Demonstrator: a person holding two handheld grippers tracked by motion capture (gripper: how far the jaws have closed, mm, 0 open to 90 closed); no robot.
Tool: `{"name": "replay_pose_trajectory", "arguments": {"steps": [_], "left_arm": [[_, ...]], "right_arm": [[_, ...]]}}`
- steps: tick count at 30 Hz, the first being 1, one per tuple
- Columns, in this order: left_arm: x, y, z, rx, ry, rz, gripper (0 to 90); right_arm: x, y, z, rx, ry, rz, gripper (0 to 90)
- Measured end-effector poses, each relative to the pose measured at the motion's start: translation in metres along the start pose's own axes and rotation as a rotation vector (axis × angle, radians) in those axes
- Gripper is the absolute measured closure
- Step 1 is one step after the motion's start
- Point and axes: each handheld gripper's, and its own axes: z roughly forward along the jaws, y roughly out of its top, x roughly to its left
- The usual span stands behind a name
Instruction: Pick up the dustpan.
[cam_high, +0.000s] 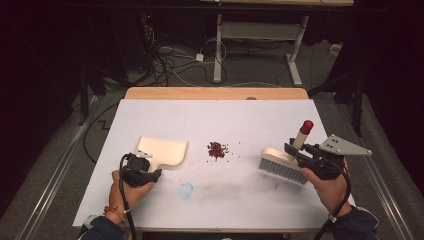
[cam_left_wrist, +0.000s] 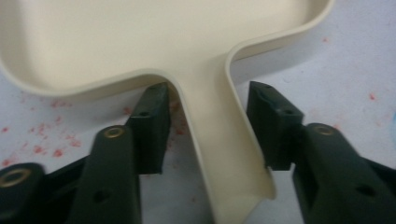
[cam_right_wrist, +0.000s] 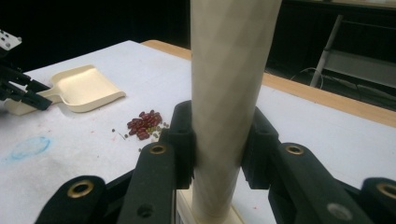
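Near the tabletop's left edge, a cream dustpan (cam_high: 162, 151) lies flat, its handle between the left gripper's (cam_left_wrist: 208, 121) jaws, which stand just off it. Toward the right edge, the right gripper (cam_right_wrist: 217, 142) clamps a brush (cam_high: 285, 162). Red beans (cam_high: 217, 149) lie between them on white, stained paper (cam_high: 220, 195); cables (cam_high: 165, 62) cross the dark floor beyond.

A lab or test room, by the look of it; a white-covered table (cam_high: 215, 200) stands on grey carpet; tangled cables (cam_high: 170, 62) trail across the upper left; a white desk frame (cam_high: 260, 35) stands at top centre amid dark surroundings.
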Motion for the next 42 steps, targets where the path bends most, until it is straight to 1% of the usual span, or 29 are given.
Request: {"name": "replay_pose_trajectory", "arguments": {"steps": [2,3,7,10,13,19,21,22,23,24,27,28,31,37,39,42], "left_arm": [[0.002,0.002,0.000,0.002,0.003,0.002,60.5],[0.003,0.003,0.000,0.003,0.008,0.002,63.4],[0.007,0.009,0.001,0.022,0.002,0.026,63.7],[0.009,0.011,-0.001,0.028,0.012,0.042,63.9],[0.012,0.013,-0.008,0.015,0.004,0.047,63.9],[0.013,0.015,-0.021,0.009,-0.009,0.103,64.0],[0.014,0.016,-0.024,0.009,-0.019,0.120,64.0],[0.014,0.016,-0.025,0.009,-0.023,0.122,64.0],[0.014,0.016,-0.027,0.013,-0.031,0.138,64.0],[0.014,0.016,-0.027,0.013,-0.031,0.138,63.9],[0.012,0.016,-0.030,0.025,-0.035,0.174,63.9],[0.012,0.016,-0.032,0.023,-0.038,0.179,64.0],[0.012,0.017,-0.035,0.021,-0.055,0.186,63.9],[0.010,0.016,-0.037,0.029,-0.058,0.205,64.0],[0.008,0.015,-0.038,0.030,-0.058,0.210,64.0],[0.004,0.014,-0.039,0.035,-0.067,0.220,63.9]], "right_arm": [[0.002,0.000,0.001,0.008,0.003,-0.006,70.1],[0.003,0.000,0.002,0.008,0.005,-0.007,70.1],[0.003,-0.001,0.002,0.003,0.008,-0.010,70.1],[0.002,-0.001,0.002,0.009,0.008,-0.008,70.1],[0.000,-0.001,0.003,0.008,0.003,0.000,70.1],[-0.001,-0.001,0.007,0.019,-0.002,0.004,70.1],[-0.001,-0.001,0.007,0.015,-0.005,0.005,70.1],[-0.002,-0.002,0.007,0.011,-0.008,0.008,70.2],[-0.002,-0.002,0.009,0.010,-0.004,0.021,70.1],[-0.003,-0.002,0.011,0.009,-0.005,0.019,70.1],[-0.003,0.001,0.014,0.006,-0.013,0.015,70.2],[-0.003,0.003,0.016,0.002,-0.015,0.016,70.1],[-0.003,0.007,0.020,0.002,-0.020,0.010,70.2],[-0.003,0.009,0.027,0.009,-0.025,0.005,70.2],[-0.003,0.012,0.031,0.009,-0.025,-0.004,70.1],[-0.005,0.014,0.033,0.006,-0.030,-0.003,70.1]]}}
